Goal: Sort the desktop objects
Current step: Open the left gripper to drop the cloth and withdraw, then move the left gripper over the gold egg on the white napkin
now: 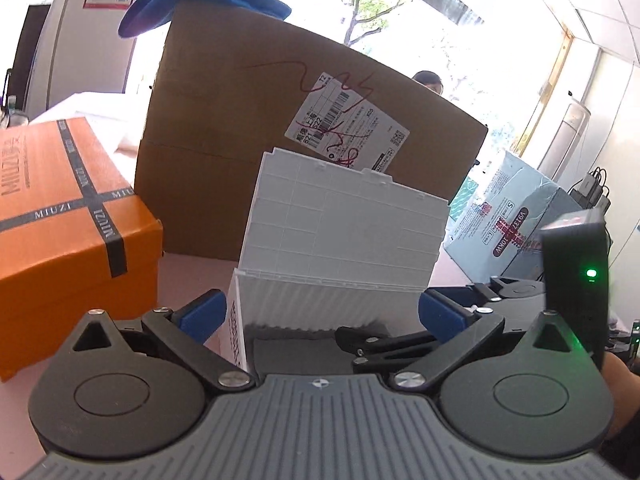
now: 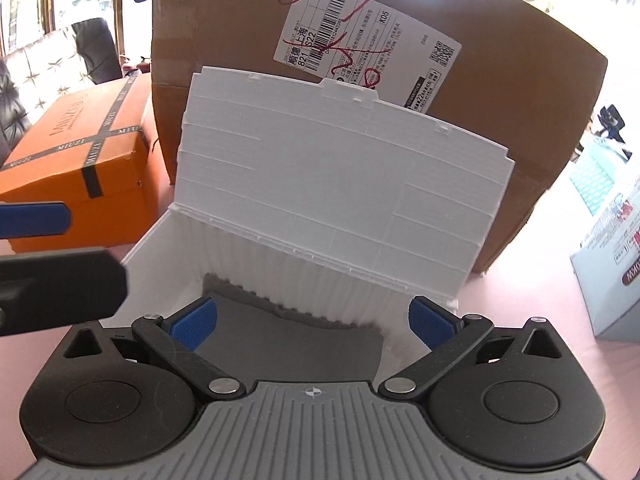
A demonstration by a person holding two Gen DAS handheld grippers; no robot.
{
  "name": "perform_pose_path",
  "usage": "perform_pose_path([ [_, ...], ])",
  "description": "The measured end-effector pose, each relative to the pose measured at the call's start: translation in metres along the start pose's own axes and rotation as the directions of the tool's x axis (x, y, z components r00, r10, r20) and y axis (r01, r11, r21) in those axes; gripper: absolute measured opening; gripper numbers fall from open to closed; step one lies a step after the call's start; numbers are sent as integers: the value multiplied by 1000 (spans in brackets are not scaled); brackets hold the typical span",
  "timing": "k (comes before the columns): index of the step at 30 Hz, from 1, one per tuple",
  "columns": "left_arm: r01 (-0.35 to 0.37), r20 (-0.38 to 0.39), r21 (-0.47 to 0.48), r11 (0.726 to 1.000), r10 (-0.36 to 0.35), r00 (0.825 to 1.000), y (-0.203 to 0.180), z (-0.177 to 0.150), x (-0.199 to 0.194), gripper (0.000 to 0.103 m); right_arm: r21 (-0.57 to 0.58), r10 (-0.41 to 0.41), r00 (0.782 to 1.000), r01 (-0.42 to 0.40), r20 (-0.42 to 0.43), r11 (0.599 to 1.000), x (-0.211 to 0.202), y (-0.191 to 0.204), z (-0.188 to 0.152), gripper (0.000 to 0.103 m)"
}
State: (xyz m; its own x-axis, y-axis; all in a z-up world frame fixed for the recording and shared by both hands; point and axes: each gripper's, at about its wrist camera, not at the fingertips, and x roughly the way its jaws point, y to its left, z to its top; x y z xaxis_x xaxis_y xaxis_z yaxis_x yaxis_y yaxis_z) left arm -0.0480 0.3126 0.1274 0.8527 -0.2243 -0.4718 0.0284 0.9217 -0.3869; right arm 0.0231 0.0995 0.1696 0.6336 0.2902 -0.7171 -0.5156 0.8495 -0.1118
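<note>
Both the left gripper [image 1: 322, 314] and right gripper [image 2: 313, 322] hovered with jaws spread and empty over the open white plastic box [image 2: 328, 184], a dark flat item [image 2: 292, 340] lying inside, so closing the lid probably came next.

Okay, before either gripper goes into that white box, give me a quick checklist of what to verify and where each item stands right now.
1. White box lid open, leaning back toward the cardboard carton: ok.
2. Left gripper open and holding nothing: ok.
3. Right gripper open and holding nothing: ok.
4. Box interior free: not ok, a dark grey flat item already lies on the bottom.
5. Grippers apart from each other: cannot tell; the left one crowds the right wrist view's left edge.
6. Orange box out of the path, off to the left: ok.
</note>
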Motion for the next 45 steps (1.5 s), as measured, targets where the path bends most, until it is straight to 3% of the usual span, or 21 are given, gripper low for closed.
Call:
perform_pose_path([
  [7,3,-22,-36,999,-4,1000,1,-1,0,103,-6,-13,999,13,-30,1000,0,27,-15,103],
  [11,-51,-43,7,999,51,998,-4,-4,5,103,2,7,999,-7,-41,1000,2,39,-29,103],
  [15,-42,-77,21,999,44,996,-7,-8,10,103,7,17,999,-17,-31,1000,-6,41,-36,103],
  [19,-53,-83,108,993,62,995,-19,-13,9,103,18,42,999,-42,8,999,-24,32,-46,103],
  [24,38,-161,112,993,-19,987,-39,-27,7,103,55,81,991,-87,108,995,-51,1,-67,103],
  [31,-12,-180,160,987,41,983,-93,-45,18,103,142,125,976,-151,179,978,-60,-49,-110,103],
  [40,50,-226,179,982,-8,974,-180,-43,61,103,308,88,962,-168,260,936,-81,-130,-150,103],
  [45,96,-257,214,972,-39,966,-228,-46,88,103,426,89,960,-200,266,882,-86,-180,-178,103],
])
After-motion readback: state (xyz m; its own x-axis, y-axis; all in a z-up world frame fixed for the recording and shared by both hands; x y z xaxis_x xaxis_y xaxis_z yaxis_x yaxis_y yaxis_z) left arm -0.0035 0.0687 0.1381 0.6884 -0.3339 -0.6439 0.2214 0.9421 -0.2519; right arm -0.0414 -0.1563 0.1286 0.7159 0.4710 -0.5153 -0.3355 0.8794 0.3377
